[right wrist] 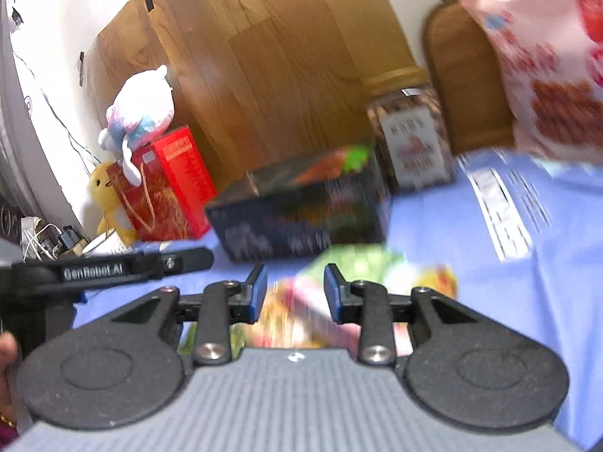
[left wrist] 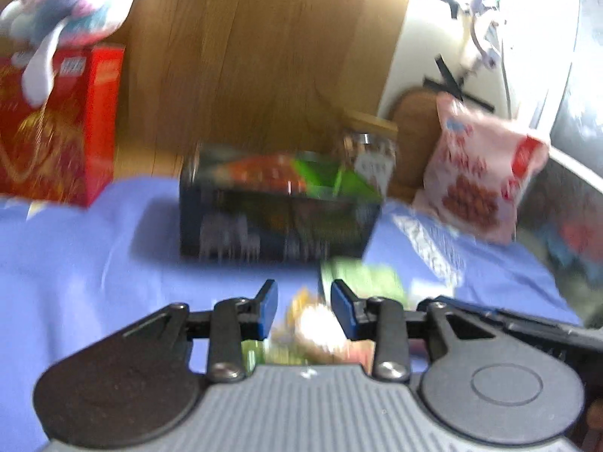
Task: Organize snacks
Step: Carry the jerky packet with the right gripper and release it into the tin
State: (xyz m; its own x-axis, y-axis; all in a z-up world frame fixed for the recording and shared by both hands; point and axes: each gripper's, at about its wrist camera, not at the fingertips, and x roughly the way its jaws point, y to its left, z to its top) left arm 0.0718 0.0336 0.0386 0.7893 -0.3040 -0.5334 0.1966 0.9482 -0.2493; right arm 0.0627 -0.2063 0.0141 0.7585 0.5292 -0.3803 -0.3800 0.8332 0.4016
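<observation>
Left gripper (left wrist: 304,310) hovered low over the blue cloth (left wrist: 94,248), jaws parted, pads pressing on nothing. Beneath and between them lay a blurred colourful snack packet (left wrist: 361,278), green at its far end, yellow and pink nearer. Right gripper (right wrist: 296,293) likewise stood parted above that same snack packet (right wrist: 354,263), gripping nothing. Too smeared to tell whether either gripper touched the wrapper.

At twelve o'clock from both grippers, just beyond the packet, stood a dark box (left wrist: 279,222) with orange and green packs showing in its top, blocking the straight way forward. Behind it at one o'clock, a clear jar (left wrist: 371,158) with a wooden lid, touching or nearly touching the box; cannot tell which. At two o'clock in the left view, a pink snack bag (left wrist: 486,177) leaned upright against a woven chair back (left wrist: 412,124); in the right view it filled the upper right corner.

At ten o'clock, well apart from the box, a red gift box (left wrist: 60,132) topped by a white plush toy (left wrist: 64,11); a yellow plush (right wrist: 107,199) beside it in the right view. Wooden panel (left wrist: 256,56) behind everything. A hand's edge (right wrist: 7,354) showed at nine o'clock in the right view, below the other gripper's black arm.
</observation>
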